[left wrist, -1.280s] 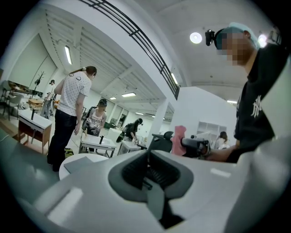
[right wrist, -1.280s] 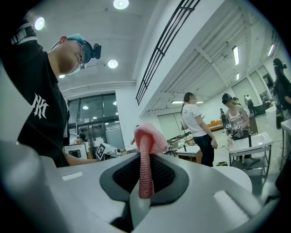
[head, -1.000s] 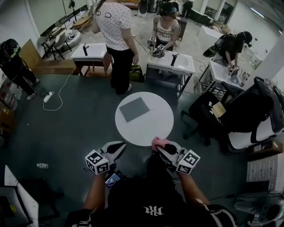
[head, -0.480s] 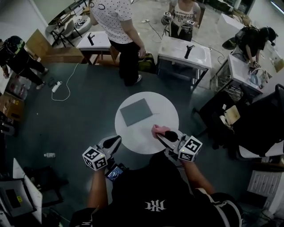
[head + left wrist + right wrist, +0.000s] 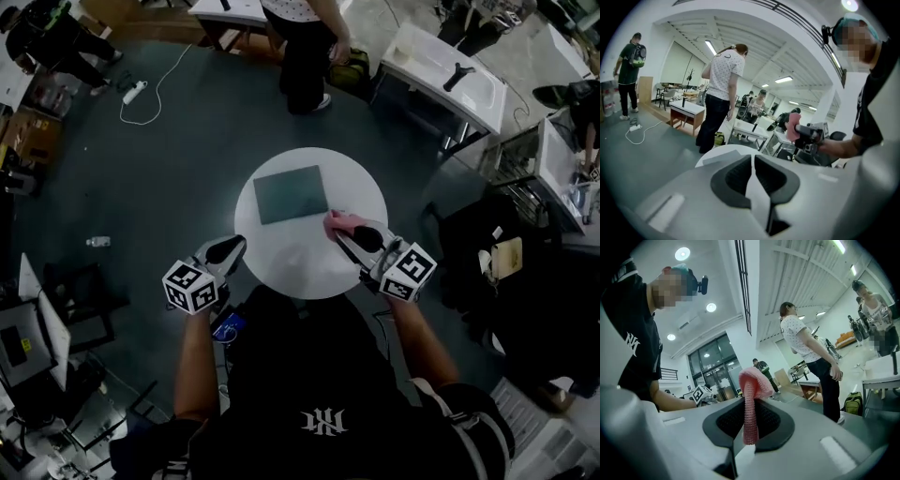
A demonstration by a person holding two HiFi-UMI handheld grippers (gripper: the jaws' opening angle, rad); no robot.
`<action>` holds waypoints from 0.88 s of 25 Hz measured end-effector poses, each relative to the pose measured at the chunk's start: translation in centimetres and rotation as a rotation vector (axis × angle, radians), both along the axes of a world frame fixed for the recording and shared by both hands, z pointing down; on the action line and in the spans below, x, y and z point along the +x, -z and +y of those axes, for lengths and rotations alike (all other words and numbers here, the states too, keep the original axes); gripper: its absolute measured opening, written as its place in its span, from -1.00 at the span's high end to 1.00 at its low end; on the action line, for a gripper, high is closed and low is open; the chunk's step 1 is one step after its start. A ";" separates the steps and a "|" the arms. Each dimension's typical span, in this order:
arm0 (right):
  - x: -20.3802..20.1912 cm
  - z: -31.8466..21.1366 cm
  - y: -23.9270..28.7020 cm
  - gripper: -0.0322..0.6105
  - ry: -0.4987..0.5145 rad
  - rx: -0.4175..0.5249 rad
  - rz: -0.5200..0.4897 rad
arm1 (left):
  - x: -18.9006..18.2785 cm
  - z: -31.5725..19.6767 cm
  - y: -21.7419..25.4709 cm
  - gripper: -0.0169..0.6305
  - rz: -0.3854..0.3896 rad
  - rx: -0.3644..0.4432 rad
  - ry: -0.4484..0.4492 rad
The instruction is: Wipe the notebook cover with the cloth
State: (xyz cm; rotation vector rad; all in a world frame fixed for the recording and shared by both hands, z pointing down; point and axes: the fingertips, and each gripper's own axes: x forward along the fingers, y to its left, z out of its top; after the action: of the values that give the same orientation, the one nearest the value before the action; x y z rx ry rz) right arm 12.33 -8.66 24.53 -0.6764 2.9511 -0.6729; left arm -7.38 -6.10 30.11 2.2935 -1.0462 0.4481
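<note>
Round white bench (image 5: 281, 267), smooth matte top, stands on a dark grey floor (image 5: 169, 178). Notebook (image 5: 292, 194) lies flat and closed on the far half of the bench, a bit left of centre: thin rectangle w/ a plain grey-green cover, edges slightly askew.

Cloth (image 5: 337, 223) is pink and knitted, w/ a fine mesh-like weave. It's pinched in the right tongs (image 5: 352, 236): a narrow strip is squeezed btwn the black ribbed pads, and a soft bunched lump mushrooms out past the tips. In the head view that lump sits right at the notebook's near right corner, over the bench's right part. Whether it touches the cover or the bench can't be told.

Right forearm reaches fwd & inward from the near right. The tongs angle toward the far left, w/ the marker cube (image 5: 410, 272) at the near end.

Left tongs (image 5: 225, 250) are pressed together w/ nothing btwn the pads. Their tips are at the bench's near left rim, apart from the notebook. Left forearm is bare & stretched fwd, its own cube (image 5: 191, 287) nearer the body.

Tong bodies are pale grey moulded plastic w/ dark pad insets. A person (image 5: 309, 47) in dark trousers stands on the floor beyond the bench's far side.
</note>
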 end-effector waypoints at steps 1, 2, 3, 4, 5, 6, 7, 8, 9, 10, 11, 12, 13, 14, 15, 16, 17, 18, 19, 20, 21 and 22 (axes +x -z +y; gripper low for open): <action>-0.6 -1.1 -0.8 0.79 0.008 0.001 0.006 | -0.3 -0.7 -1.2 0.87 -0.015 -0.016 0.005; -1.2 -2.1 -1.6 0.79 0.016 0.002 0.013 | -0.7 -1.4 -2.5 0.86 -0.031 -0.032 0.008; -1.8 -3.1 -2.5 0.79 0.024 0.002 0.023 | -1.1 -2.0 -3.9 0.86 -0.046 -0.049 0.010; -2.5 -3.8 -3.4 0.79 0.033 0.001 0.035 | -1.4 -2.5 -5.3 0.85 -0.060 -0.068 0.010; -3.2 -4.5 -4.2 0.79 0.041 -0.003 0.049 | -1.7 -2.9 -6.8 0.85 -0.075 -0.087 0.008; -3.9 -5.1 -5.1 0.79 0.050 -0.009 0.063 | -2.0 -3.3 -8.3 0.83 -0.089 -0.107 0.003; -4.7 -5.7 -6.1 0.79 0.057 -0.018 0.076 | -2.3 -3.7 -9.8 0.82 -0.102 -0.125 -0.005; -5.4 -6.1 -7.1 0.79 0.064 -0.030 0.090 | -2.5 -4.0 -11.4 0.81 -0.110 -0.144 -0.014; -6.2 -6.2 -8.2 0.79 0.071 -0.046 0.107 | -2.5 -4.1 -12.9 0.80 -0.111 -0.165 -0.024; -6.9 -6.3 -9.6 0.79 0.078 -0.064 0.125 | -2.5 -4.1 -14.6 0.80 -0.110 -0.188 -0.033; -7.7 -6.6 -11.0 0.79 0.082 -0.080 0.144 | -2.6 -4.3 -16.3 0.79 -0.109 -0.209 -0.041; -8.5 -7.1 -12.7 0.79 0.084 -0.091 0.161 | -2.8 -4.9 -18.1 0.79 -0.111 -0.223 -0.049; -9.5 -7.9 -14.3 0.79 0.083 -0.098 0.175 | -3.1 -5.8 -19.9 0.78 -0.115 -0.233 -0.057; -10.6 -8.7 -15.8 0.79 0.081 -0.105 0.186 | -3.4 -6.8 -21.5 0.76 -0.118 -0.239 -0.062; -11.6 -9.3 -17.2 0.79 0.079 -0.116 0.196 | -3.6 -7.6 -22.9 0.76 -0.120 -0.246 -0.066; -12.5 -9.6 -18.5 0.79 0.080 -0.133 0.206 | -3.7 -8.0 -24.0 0.75 -0.121 -0.254 -0.070; -13.3 -9.7 -19.6 0.79 0.081 -0.152 0.215 | -3.7 -8.2 -24.9 0.74 -0.123 -0.262 -0.075; -13.9 -9.8 -20.7 0.79 0.080 -0.172 0.221 | -3.5 -8.2 -25.8 0.74 -0.125 -0.269 -0.082; -14.5 -9.8 -21.8 0.79 0.077 -0.193 0.225 | -3.2 -8.2 -26.6 0.73 -0.127 -0.276 -0.092; -15.0 -9.9 -22.9 0.79 0.074 -0.216 0.228 | -2.9 -8.2 -27.5 0.73 -0.129 -0.281 -0.105; -15.6 -10.1 -24.1 0.79 0.071 -0.239 0.231 | -2.5 -8.2 -28.3 0.73 -0.130 -0.286 -0.118; -16.2 -10.2 -25.2 0.79 0.068 -0.261 0.233 | -2.3 -8.3 -29.1 0.73 -0.130 -0.292 -0.128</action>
State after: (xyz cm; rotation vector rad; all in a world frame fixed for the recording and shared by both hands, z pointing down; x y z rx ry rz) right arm -3.84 -18.83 49.73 -0.7196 3.1403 -1.0687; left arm -9.66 -14.43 59.20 2.0978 -0.8339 0.7592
